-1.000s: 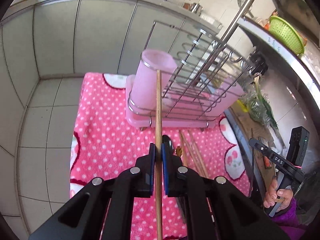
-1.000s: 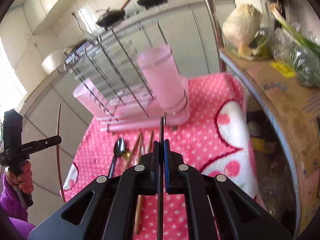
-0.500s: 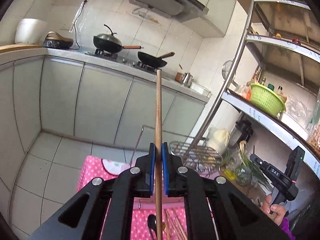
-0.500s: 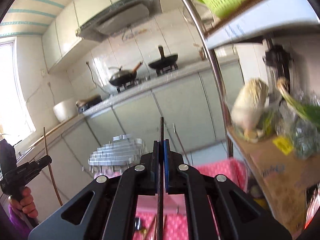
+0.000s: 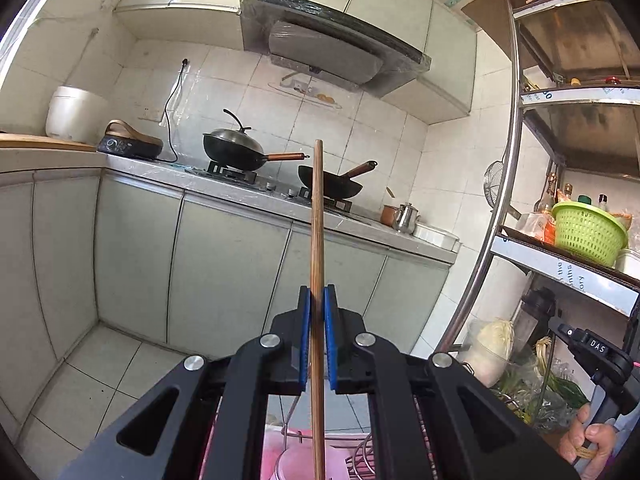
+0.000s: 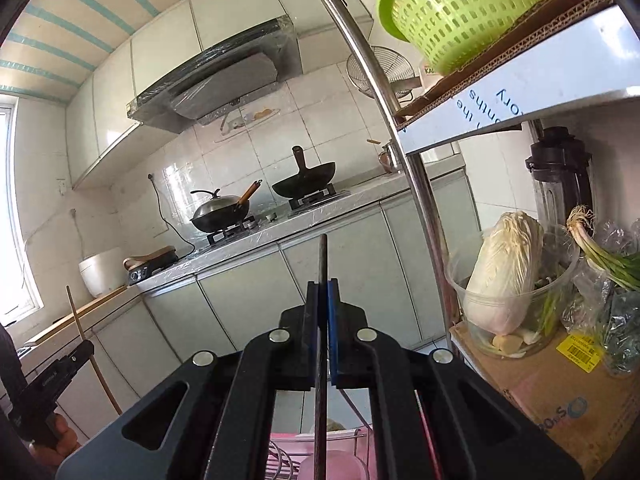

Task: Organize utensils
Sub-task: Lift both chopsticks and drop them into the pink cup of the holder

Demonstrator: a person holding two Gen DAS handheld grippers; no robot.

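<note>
Chopsticks are the things in hand at this moment — one in each hand-held gripper. The left hand-held gripper [image 5: 316, 300] is clamped on a light wooden chopstick [image 5: 318, 216], which is pointing forward toward the kitchen cabinets and running back down between the blue pads. The right hand-held gripper [image 6: 322, 296] is pinching a dark chopstick [image 6: 322, 256] in the same way, its jaws closed tight on the thin stick. Both grippers are looking almost level across the room, so the table is not showing.

At the bottom edge of both views, a pink holder [image 6: 332, 466] and the wire dish rack [image 5: 362, 458] beside it are just showing, under the held sticks. I am judging that the pick-up step is done for these two pieces, and the placing step is still waiting — neither chopstick is inside the holder yet. Each stick must be lowered, tip down, into the pink holder. Whether other utensils are lying somewhere below, I cannot tell from these views. So the task is looking partly done, not finished.
</note>
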